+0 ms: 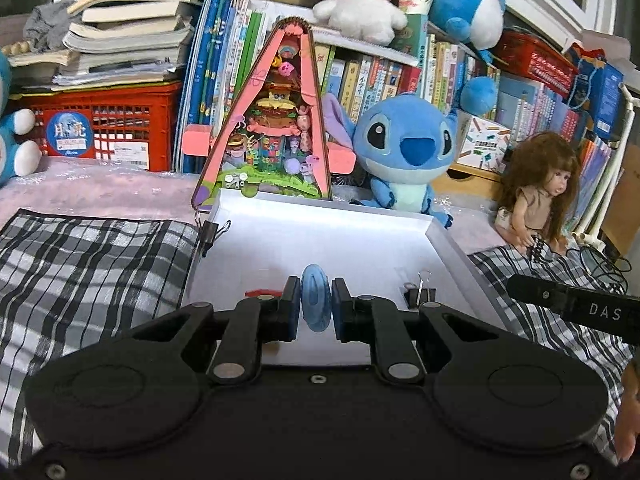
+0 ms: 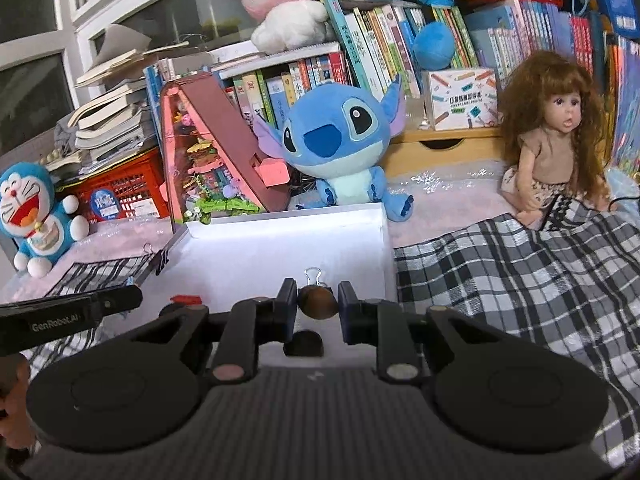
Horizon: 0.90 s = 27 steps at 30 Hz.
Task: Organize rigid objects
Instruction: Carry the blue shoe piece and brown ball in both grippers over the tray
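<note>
My left gripper is shut on a blue ring-shaped disc, held on edge above the near part of a white tray. My right gripper is shut on a small brown ball above the same tray. A second dark brown piece lies on the tray floor just below the ball. A red piece lies on the tray left of my left fingers; it also shows in the right wrist view. The other gripper's body shows at each view's edge.
Black binder clips grip the tray rim. A checked cloth lies on both sides of the tray. Behind it stand a pink triangular toy house, a Stitch plush, a doll, a Doraemon plush, a red crate and books.
</note>
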Available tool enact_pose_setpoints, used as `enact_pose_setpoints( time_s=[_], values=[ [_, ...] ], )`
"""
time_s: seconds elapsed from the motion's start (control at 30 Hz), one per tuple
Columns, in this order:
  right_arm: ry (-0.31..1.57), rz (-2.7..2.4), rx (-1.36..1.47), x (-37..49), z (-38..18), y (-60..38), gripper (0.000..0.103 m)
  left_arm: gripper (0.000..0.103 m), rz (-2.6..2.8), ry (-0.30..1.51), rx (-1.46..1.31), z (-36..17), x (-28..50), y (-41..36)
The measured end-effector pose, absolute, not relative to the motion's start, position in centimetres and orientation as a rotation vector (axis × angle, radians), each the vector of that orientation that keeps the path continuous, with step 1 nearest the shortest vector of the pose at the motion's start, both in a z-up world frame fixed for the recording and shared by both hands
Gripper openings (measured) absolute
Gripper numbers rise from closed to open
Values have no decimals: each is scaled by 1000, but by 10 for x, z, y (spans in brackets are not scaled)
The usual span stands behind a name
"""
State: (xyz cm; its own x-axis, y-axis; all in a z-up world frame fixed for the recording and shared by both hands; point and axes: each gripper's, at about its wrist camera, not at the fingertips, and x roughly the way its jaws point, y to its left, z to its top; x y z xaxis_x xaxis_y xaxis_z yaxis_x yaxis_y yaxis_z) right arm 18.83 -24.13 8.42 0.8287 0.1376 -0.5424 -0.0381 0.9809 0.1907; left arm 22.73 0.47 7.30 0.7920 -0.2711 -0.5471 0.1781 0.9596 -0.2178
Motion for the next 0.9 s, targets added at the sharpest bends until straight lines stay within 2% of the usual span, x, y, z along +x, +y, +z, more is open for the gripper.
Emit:
enact_pose_setpoints(
  time_s=[0.33,0.9],
  values=[
    [702,59,247,252,76,-242,27,15,-202,661,-137,58,287,-5],
    [759,67,127,316,43,-207,27,15,-167,745,-106,23,340,-7]
  ],
)
